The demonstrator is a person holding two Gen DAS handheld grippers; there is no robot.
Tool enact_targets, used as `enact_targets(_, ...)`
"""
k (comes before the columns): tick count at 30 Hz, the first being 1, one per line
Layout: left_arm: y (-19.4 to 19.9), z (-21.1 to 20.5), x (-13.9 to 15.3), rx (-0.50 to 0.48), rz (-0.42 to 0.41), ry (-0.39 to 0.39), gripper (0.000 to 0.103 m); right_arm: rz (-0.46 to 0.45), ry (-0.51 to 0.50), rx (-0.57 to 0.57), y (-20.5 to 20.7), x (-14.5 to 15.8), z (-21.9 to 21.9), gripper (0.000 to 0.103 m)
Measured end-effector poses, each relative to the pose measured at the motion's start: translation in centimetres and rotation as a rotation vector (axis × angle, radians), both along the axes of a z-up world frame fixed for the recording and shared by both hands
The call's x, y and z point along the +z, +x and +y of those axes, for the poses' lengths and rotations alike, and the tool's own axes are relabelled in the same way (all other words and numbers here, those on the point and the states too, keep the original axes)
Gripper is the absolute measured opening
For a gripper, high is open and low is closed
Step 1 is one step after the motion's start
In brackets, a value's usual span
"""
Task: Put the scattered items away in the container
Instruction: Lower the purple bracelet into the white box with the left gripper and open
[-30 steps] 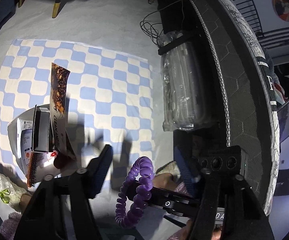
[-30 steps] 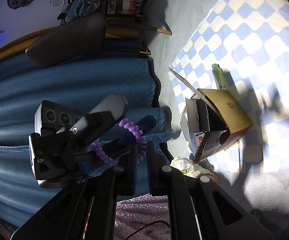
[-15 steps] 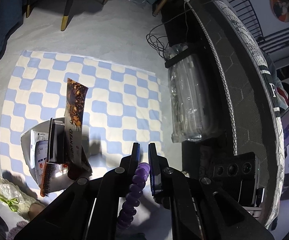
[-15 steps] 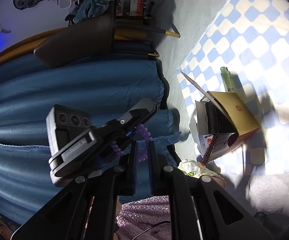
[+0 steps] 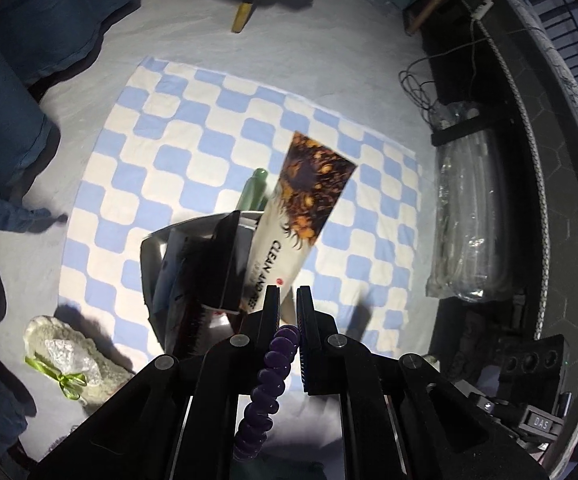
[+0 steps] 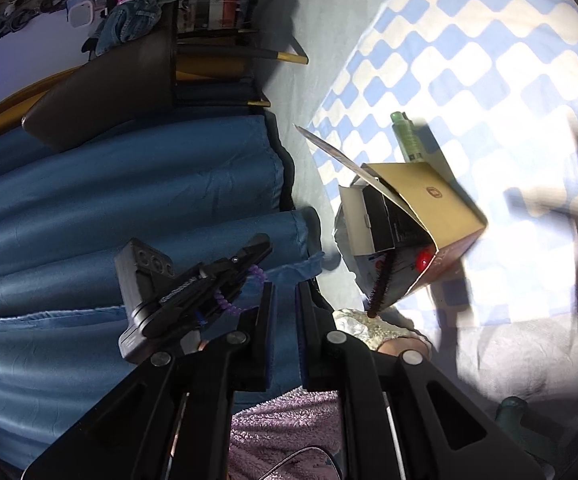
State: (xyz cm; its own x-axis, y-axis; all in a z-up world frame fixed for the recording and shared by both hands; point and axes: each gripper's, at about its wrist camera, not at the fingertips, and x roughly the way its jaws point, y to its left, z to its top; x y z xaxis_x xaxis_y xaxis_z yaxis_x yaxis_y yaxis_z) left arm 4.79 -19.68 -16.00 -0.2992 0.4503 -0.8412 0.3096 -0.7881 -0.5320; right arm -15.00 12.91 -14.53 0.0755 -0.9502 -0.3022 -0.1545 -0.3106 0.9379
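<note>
Left tool (image 5: pixel 288 312): jaws pressed together on the top coils of the purple spiral hair tie (image 5: pixel 267 384), which hangs back along the fingers toward the camera; long axis of the tie roughly in line with the tool. Left jaws have just been closing, and the tie sits between them

Open cardboard box (image 5: pixel 209 276) lies just ahead of and slightly left of the left tool tips, on the blue-and-white checked cloth (image 5: pixel 193 148). Mouth faces the tool; printed flap (image 5: pixel 309 208) stands up on its right side. A bristly brush (image 6: pixel 383 280) pokes out of the opening; green bottle (image 5: pixel 254 192) lies behind the box

Right tool (image 6: pixel 285 300): jaws nearly together, nothing between them, well apart from the box

Judgement: left hand is nearer; the drop needs the tips brought forward-left, clear of the flap
</note>
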Motion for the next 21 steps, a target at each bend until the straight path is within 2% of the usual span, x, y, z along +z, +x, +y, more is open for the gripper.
enact_targets(3,-0.6,0.3,-1.8,0.000,-0.026,0.047,0.006,-0.002,0.019,0.010,0.1,-0.1,-0.1,0.011)
enact_targets(6,-1.4,-0.3,-3.7,-0.005,-0.102,0.047,0.007,-0.010,0.032,0.016,0.2,-0.2,-0.2,0.011)
enact_targets(7,-1.5,-0.2,-4.1,-0.003,-0.122,0.050,0.010,-0.011,0.033,0.014,0.2,-0.2,-0.1,0.011)
enact_targets(9,-1.5,-0.1,-4.6,0.008,-0.145,0.072,0.031,-0.008,0.036,0.012,0.2,-0.2,-0.1,0.011)
enact_targets(10,-1.5,-0.2,-4.7,0.012,-0.150,0.083,0.064,-0.008,0.039,0.010,0.2,-0.2,-0.1,0.011)
enact_targets(11,-1.6,-0.2,-4.7,0.016,-0.150,0.090,0.088,-0.010,0.041,0.008,0.2,-0.2,0.0,0.011)
enact_targets(15,-1.5,-0.9,-4.2,0.031,-0.119,0.108,0.089,-0.018,0.047,0.003,0.1,-0.4,0.1,0.011)
enact_targets(20,-0.4,-1.4,-3.3,0.060,-0.095,0.187,0.089,-0.024,0.078,0.005,-0.1,-0.9,0.0,0.012)
enact_targets(21,-0.1,-1.5,-3.0,0.064,-0.090,0.203,0.089,-0.024,0.093,0.004,-0.1,-1.1,0.0,0.015)
